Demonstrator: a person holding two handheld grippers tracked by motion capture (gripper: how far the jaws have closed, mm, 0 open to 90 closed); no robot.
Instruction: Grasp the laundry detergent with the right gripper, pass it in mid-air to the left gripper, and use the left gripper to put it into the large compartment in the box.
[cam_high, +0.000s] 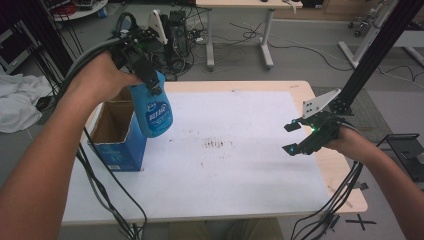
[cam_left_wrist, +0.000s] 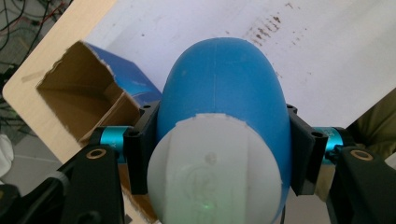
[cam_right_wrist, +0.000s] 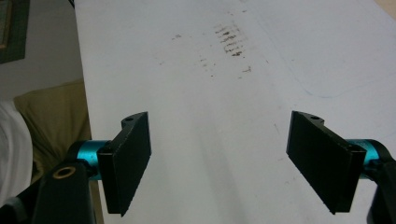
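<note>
Blue bottle (cam_high: 154, 107) in L gripper (cam_high: 145, 70) above open box (cam_high: 120, 131).

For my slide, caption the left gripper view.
Left gripper clamps a blue bottle, white cap toward the camera, beside an open cardboard box.

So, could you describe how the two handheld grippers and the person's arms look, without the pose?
Both are black. The left gripper and right gripper each carry flat rectangular black jaw pads on cyan metal collars, with brass-coloured rings lower down. A white-grey three-cornered plate with small holes tops the right one; green lights glow on it. Black cables trail from both. The forearms are bare, with no sleeves.
</note>
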